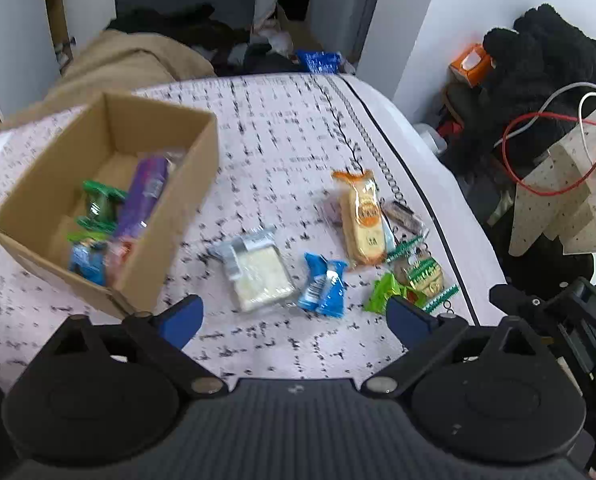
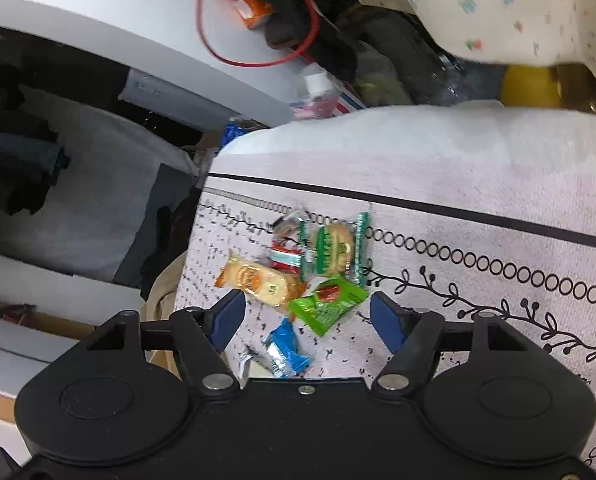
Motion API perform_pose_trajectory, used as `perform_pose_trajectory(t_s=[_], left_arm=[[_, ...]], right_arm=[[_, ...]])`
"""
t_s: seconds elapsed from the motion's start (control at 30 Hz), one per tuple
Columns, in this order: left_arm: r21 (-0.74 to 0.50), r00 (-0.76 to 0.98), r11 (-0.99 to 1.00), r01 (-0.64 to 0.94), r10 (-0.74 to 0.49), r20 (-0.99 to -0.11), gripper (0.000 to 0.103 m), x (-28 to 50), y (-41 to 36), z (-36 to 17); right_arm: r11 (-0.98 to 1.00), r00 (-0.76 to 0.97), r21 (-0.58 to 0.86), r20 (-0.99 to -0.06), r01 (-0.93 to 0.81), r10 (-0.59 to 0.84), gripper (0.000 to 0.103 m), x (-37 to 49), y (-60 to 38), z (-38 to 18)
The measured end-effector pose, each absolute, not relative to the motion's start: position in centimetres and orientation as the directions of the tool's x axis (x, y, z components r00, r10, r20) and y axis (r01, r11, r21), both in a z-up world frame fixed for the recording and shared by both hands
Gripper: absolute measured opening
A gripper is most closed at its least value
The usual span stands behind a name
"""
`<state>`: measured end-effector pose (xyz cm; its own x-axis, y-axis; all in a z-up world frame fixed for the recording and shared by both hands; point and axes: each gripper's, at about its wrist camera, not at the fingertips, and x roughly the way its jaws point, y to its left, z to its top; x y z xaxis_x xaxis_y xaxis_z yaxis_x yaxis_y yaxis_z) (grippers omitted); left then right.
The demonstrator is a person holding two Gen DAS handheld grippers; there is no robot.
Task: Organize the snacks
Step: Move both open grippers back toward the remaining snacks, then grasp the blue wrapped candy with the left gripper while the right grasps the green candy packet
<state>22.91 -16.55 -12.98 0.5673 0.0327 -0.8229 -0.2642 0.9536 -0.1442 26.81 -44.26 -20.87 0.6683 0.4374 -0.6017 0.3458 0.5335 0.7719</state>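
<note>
A cardboard box (image 1: 169, 216) on the patterned cloth holds a purple packet (image 1: 143, 196) plus green and blue snacks. Loose on the cloth lie a clear pack of white biscuit (image 1: 255, 270), a blue wrapper (image 1: 324, 286), an orange-topped cracker pack (image 1: 364, 220), a green-striped cookie pack (image 1: 422, 276) and a lime-green packet (image 1: 386, 290). My left gripper (image 1: 295, 316) hovers open just short of the blue wrapper. My right gripper (image 2: 304, 316) is open over the lime-green packet (image 2: 328, 306), with the cracker pack (image 2: 259, 280), cookie pack (image 2: 334, 250) and blue wrapper (image 2: 285, 350) around it.
The cloth's black-lined edge (image 1: 414, 176) drops off to the right, beside dark clothes (image 1: 538, 64), a red cable (image 1: 538, 152) and an orange carton (image 1: 470, 62). A tan blanket (image 1: 113, 64) lies behind the box. The right gripper's body (image 1: 566, 320) shows at the right.
</note>
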Motion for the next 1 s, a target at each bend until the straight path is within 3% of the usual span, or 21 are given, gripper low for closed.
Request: perform_pose_trajectory(t_s=[0.13,0.57,1.0], left_arm=[[-0.16,0.552,0.951,-0.264,0.013,-0.834,0.094,23.9,-16.7,-14.4],[-0.229,0.512,0.941,-0.251,-0.071,-0.856,0.064,27.5,-16.2,-17.7],[-0.264,0.482,0.933,-0.245,-0.119,-0.868,0.057,30.1,-16.6,-20.0]], right_arm=[[0.51,0.648,0.777,-0.609,0.369,0.458,0.061,27.7,-44.0,-22.1],[0.478,0.595,0.785,-0.615,0.394,0.519,0.05,30.3,-41.5,-24.7],[0.476,0.556,0.759,-0.65,0.445,0.517,0.049,32.0,-40.2,-26.9]])
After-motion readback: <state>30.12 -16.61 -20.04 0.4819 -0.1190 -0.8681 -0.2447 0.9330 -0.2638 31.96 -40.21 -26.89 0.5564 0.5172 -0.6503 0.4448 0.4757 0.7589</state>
